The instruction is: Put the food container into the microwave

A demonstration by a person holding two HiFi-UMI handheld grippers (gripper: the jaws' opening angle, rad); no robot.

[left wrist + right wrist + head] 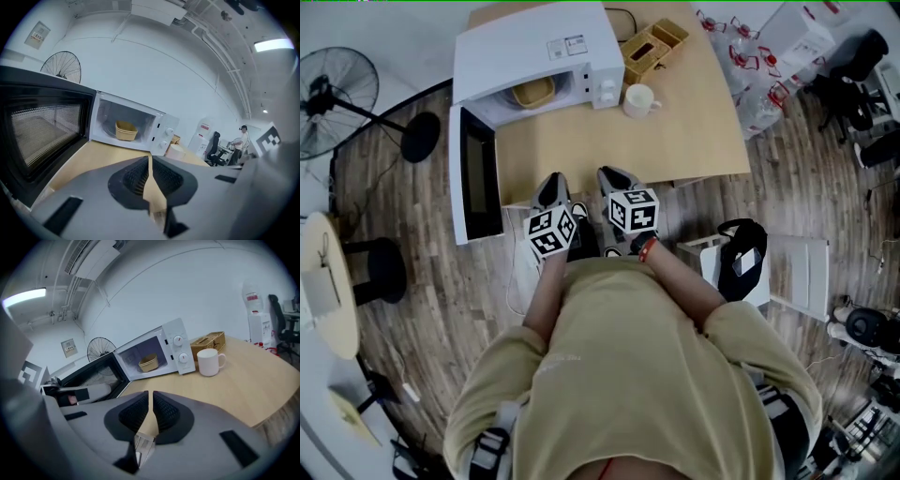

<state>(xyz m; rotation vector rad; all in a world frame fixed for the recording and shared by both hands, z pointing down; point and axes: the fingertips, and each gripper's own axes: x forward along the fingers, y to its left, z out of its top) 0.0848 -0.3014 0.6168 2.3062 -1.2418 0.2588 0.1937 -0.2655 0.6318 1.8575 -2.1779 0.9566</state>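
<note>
The yellow food container (532, 93) sits inside the white microwave (534, 52), whose door (474, 173) hangs wide open to the left. The container also shows in the left gripper view (125, 131) and the right gripper view (148, 362), inside the cavity. Both grippers are held close to the person's chest at the table's near edge, well back from the microwave. My left gripper (551, 195) (150, 172) is shut with nothing between its jaws. Beside it, my right gripper (616, 184) (151, 411) is shut and empty too.
A white mug (639, 99) stands right of the microwave, with a wooden tissue box (652, 48) behind it. The wooden table (675, 131) has bare surface in front. A fan (337, 89) and a round side table (328, 281) stand at the left, a chair (741, 258) at the right.
</note>
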